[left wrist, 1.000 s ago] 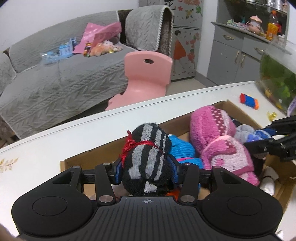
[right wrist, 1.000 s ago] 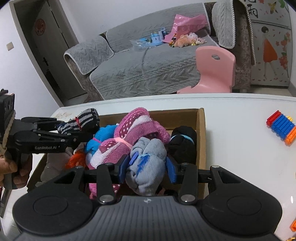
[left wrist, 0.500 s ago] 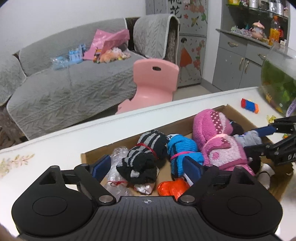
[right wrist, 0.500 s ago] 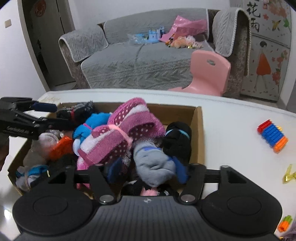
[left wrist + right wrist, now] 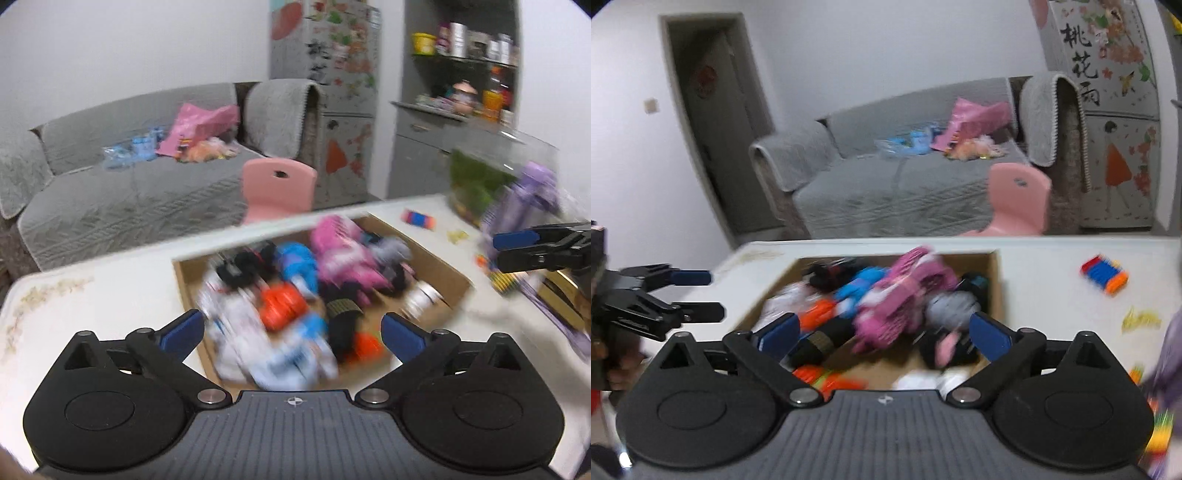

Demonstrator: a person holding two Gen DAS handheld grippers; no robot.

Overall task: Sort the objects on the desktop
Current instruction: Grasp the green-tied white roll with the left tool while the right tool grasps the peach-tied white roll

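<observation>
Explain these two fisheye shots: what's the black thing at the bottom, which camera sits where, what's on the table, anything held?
No robot arm here: a person holds a two-finger gripper in each hand, with a camera on each looking along its fingers. The black body at the bottom of each picture is that gripper.

The left gripper and the right gripper both have their blue-padded jaws opening, nothing gripped.

On the white table sits an open brown cardboard box full of rolled socks, among them a pink fuzzy pair. A small striped block of red, blue and orange toy bricks lies beside the box.

Both views are motion-blurred.
</observation>
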